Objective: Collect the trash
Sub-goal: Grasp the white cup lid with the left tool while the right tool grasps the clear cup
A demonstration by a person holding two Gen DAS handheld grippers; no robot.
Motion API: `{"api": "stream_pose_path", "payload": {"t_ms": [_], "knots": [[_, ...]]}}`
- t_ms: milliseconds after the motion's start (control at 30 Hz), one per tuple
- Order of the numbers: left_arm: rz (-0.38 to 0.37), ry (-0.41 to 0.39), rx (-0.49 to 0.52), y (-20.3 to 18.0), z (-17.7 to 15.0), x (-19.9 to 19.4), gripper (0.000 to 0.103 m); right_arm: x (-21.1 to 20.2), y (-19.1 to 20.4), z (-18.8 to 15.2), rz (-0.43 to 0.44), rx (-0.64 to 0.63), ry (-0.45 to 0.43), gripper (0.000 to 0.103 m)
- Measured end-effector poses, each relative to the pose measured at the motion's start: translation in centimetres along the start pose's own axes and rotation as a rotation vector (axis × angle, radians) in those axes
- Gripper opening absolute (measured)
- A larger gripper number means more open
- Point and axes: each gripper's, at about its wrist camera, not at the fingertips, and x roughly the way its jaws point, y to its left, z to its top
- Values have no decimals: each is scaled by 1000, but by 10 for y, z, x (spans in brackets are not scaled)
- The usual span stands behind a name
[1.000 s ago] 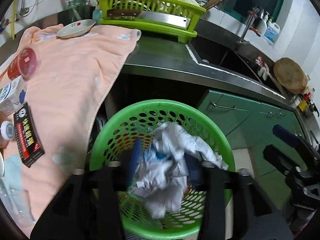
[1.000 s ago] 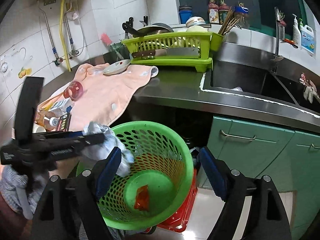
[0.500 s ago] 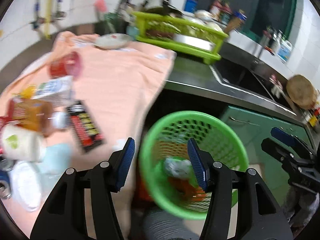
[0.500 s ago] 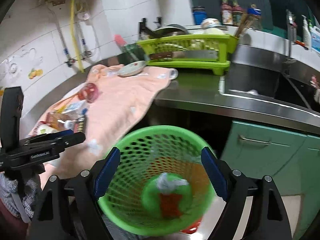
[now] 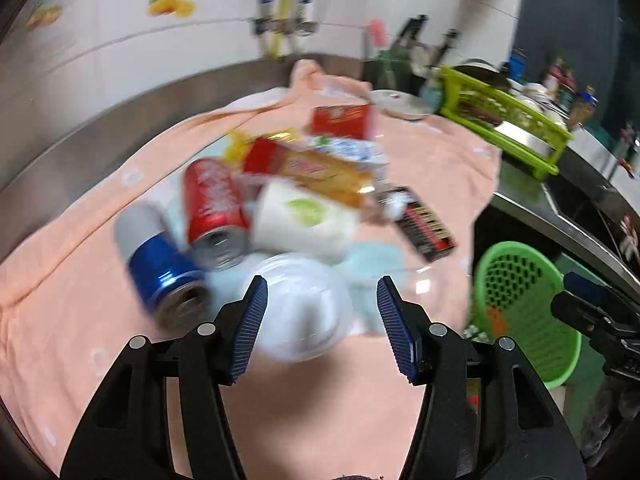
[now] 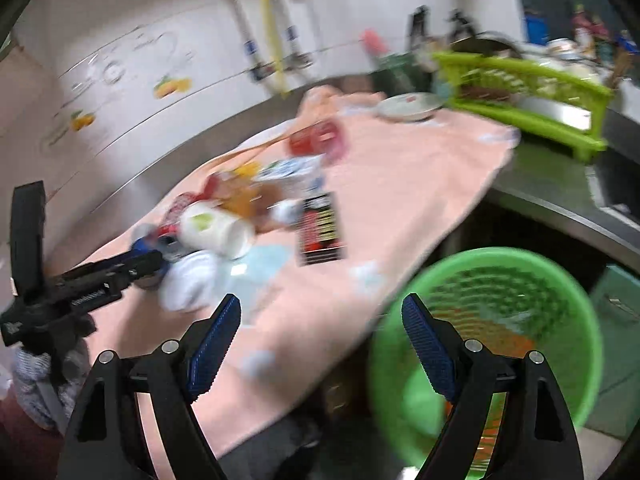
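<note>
A heap of trash lies on the peach towel (image 5: 100, 320): a blue can (image 5: 160, 268), a red can (image 5: 214, 204), a white paper cup (image 5: 300, 220), a clear plastic lid (image 5: 304, 312), a snack wrapper (image 5: 320, 172) and a black and red box (image 5: 424, 220). My left gripper (image 5: 322, 320) hangs open over the towel, with the clear lid in line between its blue pads but apart from them. My right gripper (image 6: 320, 344) is open and empty above the towel's edge, beside the green basket (image 6: 496, 344). The left gripper (image 6: 120, 268) also shows near the cans.
A lime dish rack (image 5: 500, 124) and a small plate (image 5: 400, 104) stand at the far end of the counter, a steel sink (image 5: 592, 208) to the right. The basket (image 5: 520, 304) sits below the counter edge by green cabinets. A tiled wall (image 5: 160, 40) runs behind.
The crumpled white paper left my left gripper and dropped into the green basket. Both grippers then swung left, from over the basket to over the trash on the towel.
</note>
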Motion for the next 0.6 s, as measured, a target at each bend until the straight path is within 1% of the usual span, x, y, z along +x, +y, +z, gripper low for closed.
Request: {"api": "stream_pose_path", "payload": {"t_ms": [133, 267, 367, 467, 533, 600], "knots": [[19, 26, -53, 28, -10, 2, 57, 36, 34, 1, 66, -10, 74, 80], [5, 41, -74, 45, -19, 3, 55, 64, 52, 1, 93, 8, 124, 79], [-19, 62, -73, 49, -24, 7, 55, 82, 59, 4, 87, 25, 146, 79], [-26, 76, -67, 49, -27, 12, 55, 96, 62, 6, 78, 41, 171, 77], [-43, 85, -63, 49, -27, 16, 52, 105, 61, 7, 71, 52, 185, 73], [-51, 91, -57, 47, -27, 20, 49, 111, 61, 9, 61, 63, 189, 72]]}}
